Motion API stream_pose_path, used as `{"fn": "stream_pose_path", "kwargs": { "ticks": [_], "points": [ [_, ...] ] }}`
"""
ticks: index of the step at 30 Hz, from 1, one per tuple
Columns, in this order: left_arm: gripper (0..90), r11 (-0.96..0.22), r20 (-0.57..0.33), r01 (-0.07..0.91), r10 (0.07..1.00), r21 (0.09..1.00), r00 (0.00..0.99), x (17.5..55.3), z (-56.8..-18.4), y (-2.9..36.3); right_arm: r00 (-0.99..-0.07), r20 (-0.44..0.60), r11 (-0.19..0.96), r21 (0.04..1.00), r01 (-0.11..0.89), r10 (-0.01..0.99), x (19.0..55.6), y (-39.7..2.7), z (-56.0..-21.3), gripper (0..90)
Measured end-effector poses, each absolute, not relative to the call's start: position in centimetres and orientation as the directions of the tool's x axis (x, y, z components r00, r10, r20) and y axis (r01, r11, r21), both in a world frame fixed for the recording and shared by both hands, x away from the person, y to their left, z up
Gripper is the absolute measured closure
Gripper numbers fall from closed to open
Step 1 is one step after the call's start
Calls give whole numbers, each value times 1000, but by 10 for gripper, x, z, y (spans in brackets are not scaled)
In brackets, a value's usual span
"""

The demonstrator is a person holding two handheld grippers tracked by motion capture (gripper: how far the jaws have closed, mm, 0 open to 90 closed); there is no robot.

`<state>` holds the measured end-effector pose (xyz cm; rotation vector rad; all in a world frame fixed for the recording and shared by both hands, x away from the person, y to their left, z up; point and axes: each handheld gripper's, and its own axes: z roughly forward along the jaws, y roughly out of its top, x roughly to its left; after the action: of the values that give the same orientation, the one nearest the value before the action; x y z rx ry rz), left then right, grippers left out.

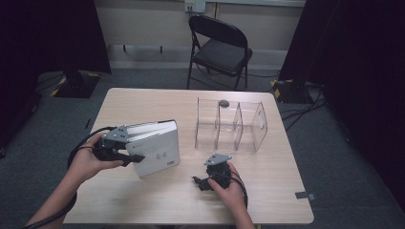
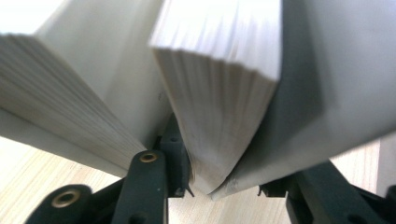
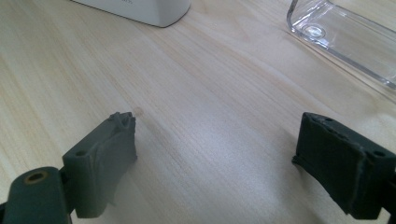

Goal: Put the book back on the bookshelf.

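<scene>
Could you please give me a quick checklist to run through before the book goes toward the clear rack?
1. Left gripper around part of the book: ok.
2. Pads pressing on the pages: cannot tell.
3. Book kept closed: not ok, pages fan apart.
4. Right gripper free: ok, jaws wide apart over bare table.
5. Rack upright, slots open: ok.
6. Small dark thing at the rack's back: cannot tell what it is.

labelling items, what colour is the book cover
White, with small dark print; the book shows best in the high view.
</scene>
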<state>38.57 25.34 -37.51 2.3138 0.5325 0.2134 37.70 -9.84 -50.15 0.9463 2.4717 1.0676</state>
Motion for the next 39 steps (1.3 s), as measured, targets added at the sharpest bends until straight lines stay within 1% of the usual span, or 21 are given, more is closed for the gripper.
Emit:
{"fn": "stream_pose_path", "kwargs": {
  "ticks": [8,11,12,15,21,30,34,39],
  "points": [
    [561,-628,-12,315,437,712,899,384,-376,259,-744,-3,511,729,456,669,377,-98,-502,110],
    [536,-626,-7,314,442,714,897,382,-376,262,-744,-3,511,729,456,669,377,-98,-502,110],
    [514,-621,0,311,447,720,895,382,-377,263,-744,-4,511,729,456,669,377,-98,-502,109],
    [499,-610,-7,313,450,727,893,381,-378,266,-744,-4,512,728,456,668,377,-98,-501,107],
    [439,-612,-17,322,450,722,893,378,-379,267,-744,-3,512,728,456,668,377,-98,-501,106],
    [375,-618,-12,339,470,710,883,375,-384,272,-745,-3,513,728,456,667,378,-98,-501,105],
    [299,-618,-14,365,496,696,868,375,-389,276,-745,-2,512,727,457,667,378,-98,-501,105],
    [273,-619,-17,377,505,689,863,373,-395,280,-747,-3,514,728,454,664,378,-99,-501,107]
  ]
}}
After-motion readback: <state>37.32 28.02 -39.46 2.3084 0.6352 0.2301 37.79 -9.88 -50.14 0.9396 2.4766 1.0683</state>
